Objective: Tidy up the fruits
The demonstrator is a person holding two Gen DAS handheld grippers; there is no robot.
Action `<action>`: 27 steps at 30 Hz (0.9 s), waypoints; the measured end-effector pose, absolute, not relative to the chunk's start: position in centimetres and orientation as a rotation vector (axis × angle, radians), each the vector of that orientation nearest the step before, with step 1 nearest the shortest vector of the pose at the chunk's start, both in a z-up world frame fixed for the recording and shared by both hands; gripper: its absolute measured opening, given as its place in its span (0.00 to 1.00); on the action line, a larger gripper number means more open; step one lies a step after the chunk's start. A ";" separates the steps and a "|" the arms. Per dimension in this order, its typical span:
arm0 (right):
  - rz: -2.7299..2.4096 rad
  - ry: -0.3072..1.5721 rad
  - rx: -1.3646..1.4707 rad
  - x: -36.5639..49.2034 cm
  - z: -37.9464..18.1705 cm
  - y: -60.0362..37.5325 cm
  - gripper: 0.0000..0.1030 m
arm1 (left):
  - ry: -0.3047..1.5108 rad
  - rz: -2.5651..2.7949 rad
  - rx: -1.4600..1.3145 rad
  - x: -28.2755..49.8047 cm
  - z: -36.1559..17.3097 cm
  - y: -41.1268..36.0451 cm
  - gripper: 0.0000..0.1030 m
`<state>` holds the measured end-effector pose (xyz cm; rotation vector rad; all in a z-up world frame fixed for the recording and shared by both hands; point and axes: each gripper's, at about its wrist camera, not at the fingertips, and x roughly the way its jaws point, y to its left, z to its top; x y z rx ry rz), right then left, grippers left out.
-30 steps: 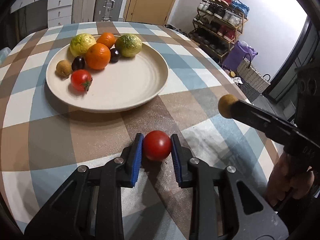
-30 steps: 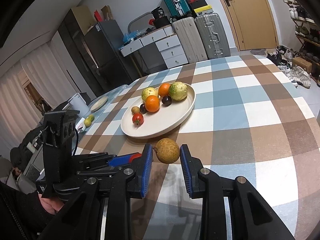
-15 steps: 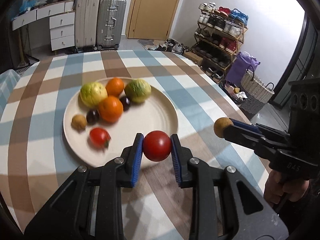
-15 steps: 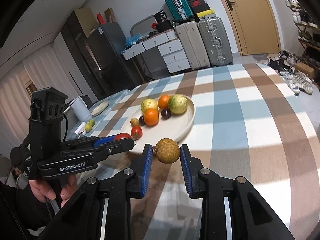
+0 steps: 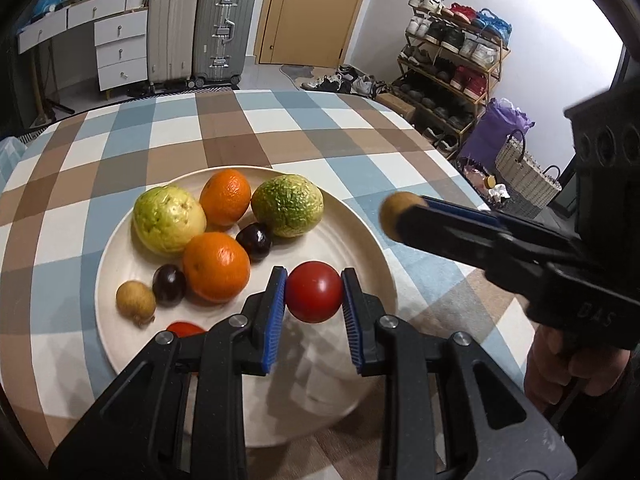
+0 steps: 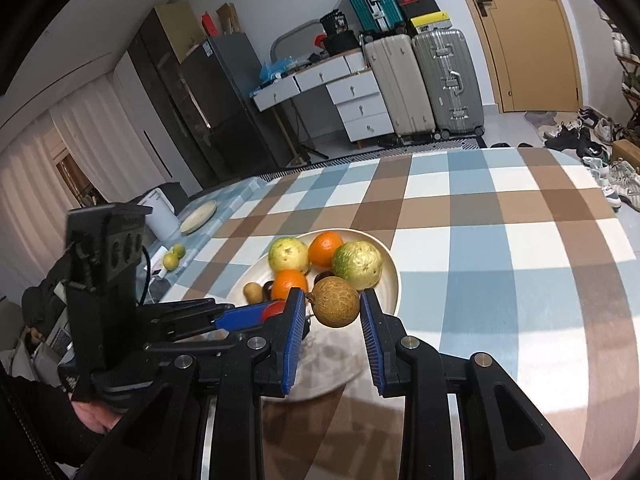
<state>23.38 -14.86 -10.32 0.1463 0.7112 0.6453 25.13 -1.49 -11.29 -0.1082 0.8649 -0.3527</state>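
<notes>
My left gripper [image 5: 314, 298] is shut on a red tomato [image 5: 314, 291] and hangs over the near part of the cream plate [image 5: 360, 236]. The plate holds two oranges [image 5: 216, 266], two green guavas [image 5: 168, 220], two dark plums [image 5: 254, 240], a small brown fruit [image 5: 135, 302] and another tomato [image 5: 182, 328], half hidden by my finger. My right gripper [image 6: 334, 308] is shut on a brown round fruit [image 6: 334, 302] above the plate's [image 6: 390, 280] near right rim. In the left wrist view that gripper [image 5: 394, 216] reaches in from the right.
The plate sits on a round table with a blue, brown and white checked cloth [image 5: 248, 124]. Two small limes [image 6: 174, 256] and a flat dish [image 6: 198, 212] lie on a side surface at left. Suitcases [image 5: 222, 32], drawers and a shoe rack [image 5: 452, 68] stand beyond the table.
Both grippers have carried their fruits forward and a little up, from the bare cloth to above the plate. The grips have not changed.
</notes>
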 end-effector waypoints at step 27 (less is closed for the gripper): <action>0.615 0.777 0.168 27.2 -13.0 -13.8 0.42 | 0.861 -0.319 -0.036 27.1 -12.0 -2.6 0.36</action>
